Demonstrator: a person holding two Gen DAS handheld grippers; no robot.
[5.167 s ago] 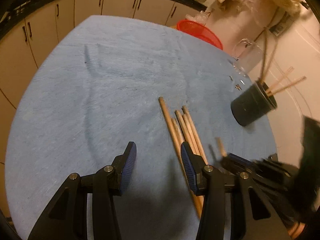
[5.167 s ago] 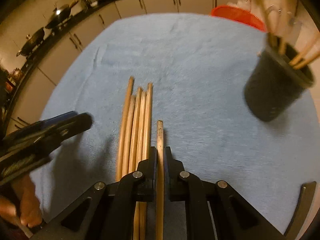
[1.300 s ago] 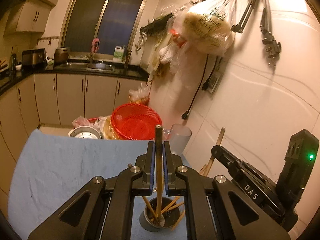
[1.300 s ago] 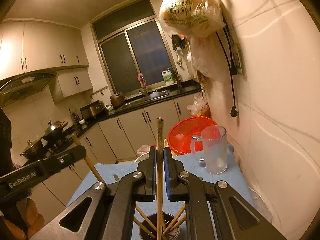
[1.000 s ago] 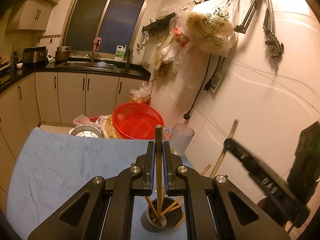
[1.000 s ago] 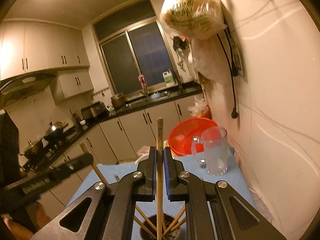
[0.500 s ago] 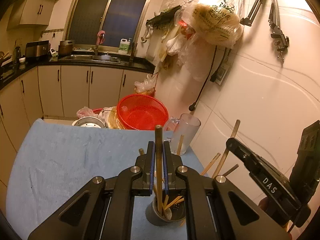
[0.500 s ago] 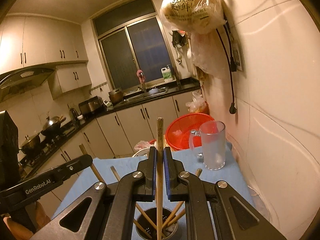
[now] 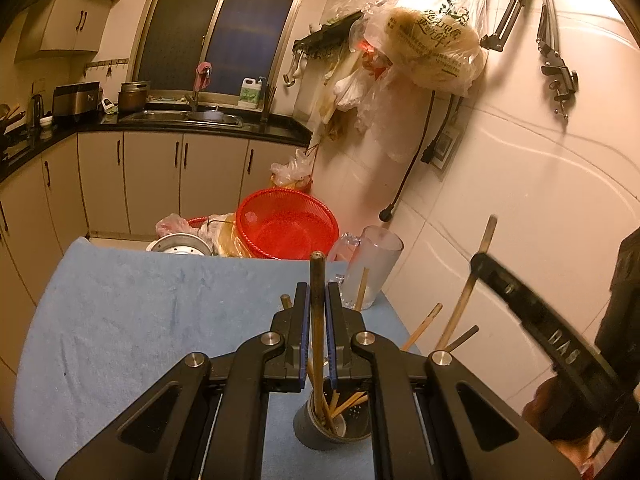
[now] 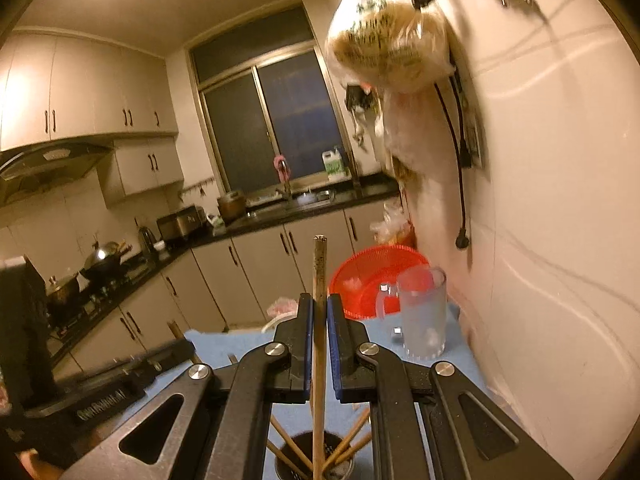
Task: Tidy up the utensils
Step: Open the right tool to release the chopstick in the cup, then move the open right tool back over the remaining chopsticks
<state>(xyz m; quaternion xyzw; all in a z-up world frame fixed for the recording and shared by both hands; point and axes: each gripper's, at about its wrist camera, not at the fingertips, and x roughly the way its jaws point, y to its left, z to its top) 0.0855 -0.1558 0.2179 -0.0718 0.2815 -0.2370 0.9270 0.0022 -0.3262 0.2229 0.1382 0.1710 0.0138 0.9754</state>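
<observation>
Kitchen blurred; jaws hide holder (image 10: 340,470) rim.

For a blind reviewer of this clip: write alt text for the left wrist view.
The left tongs hold a wooden chopstick upright, its lower end inside a dark utensil cup that already holds several chopsticks, on a blue cloth-covered table. At right, the right tongs hold another chopstick; behind stand a frosted glass mug and a red basket.
</observation>
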